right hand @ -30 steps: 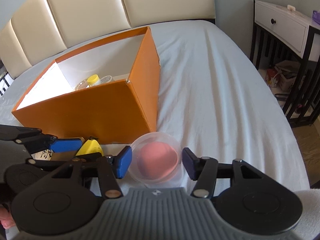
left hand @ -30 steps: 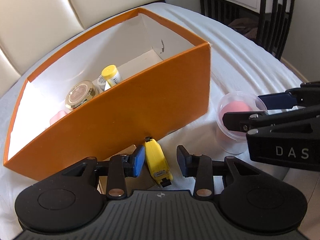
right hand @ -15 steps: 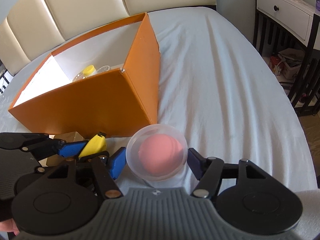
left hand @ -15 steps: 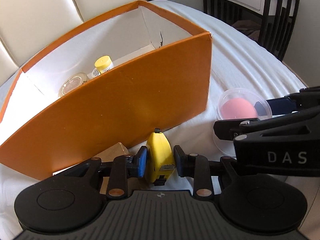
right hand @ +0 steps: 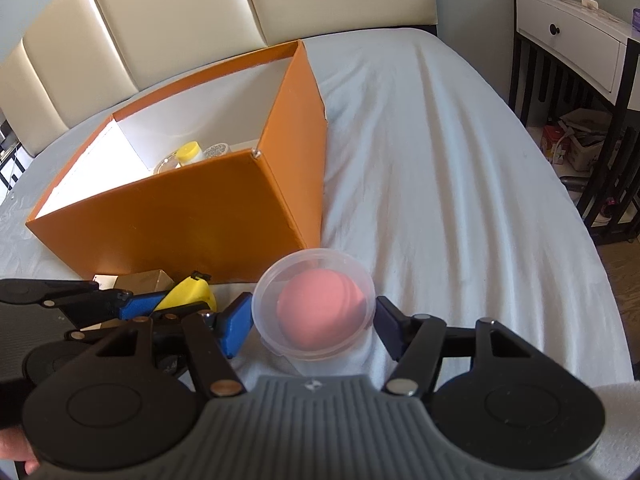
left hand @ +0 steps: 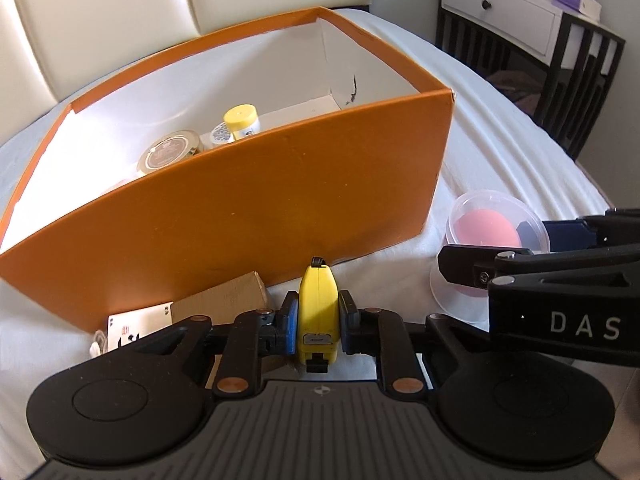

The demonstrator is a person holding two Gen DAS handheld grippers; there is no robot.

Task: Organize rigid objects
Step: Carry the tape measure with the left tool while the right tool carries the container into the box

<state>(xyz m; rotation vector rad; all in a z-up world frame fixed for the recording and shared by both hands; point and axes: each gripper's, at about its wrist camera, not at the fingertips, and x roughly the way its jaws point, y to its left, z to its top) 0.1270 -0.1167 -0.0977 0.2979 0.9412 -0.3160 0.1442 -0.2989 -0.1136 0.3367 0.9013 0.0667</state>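
An orange open box point(left hand: 240, 208) with white inside walls stands on the bed. In it are a yellow-capped bottle point(left hand: 240, 120) and a round gold tin point(left hand: 168, 152). In front of its near wall my left gripper point(left hand: 318, 312) is shut on a yellow tape measure point(left hand: 318, 300), which stands on edge between the blue pads. To the right, my right gripper point(right hand: 314, 316) straddles a clear round container point(right hand: 316, 308) with a pink sponge inside. Both pads lie against its rim.
A small brown carton point(left hand: 224, 300) and a white card point(left hand: 136, 320) lie by the box's near wall, left of the tape measure. White sheet point(right hand: 440, 160) stretches to the right. A padded headboard point(right hand: 200, 20) is behind and a dark-legged nightstand point(right hand: 576, 56) at far right.
The left jaws closed on the tape measure, which lay flat between them and now stands on edge, gripped. The clear container came deeper between the right jaws and has stayed there since.
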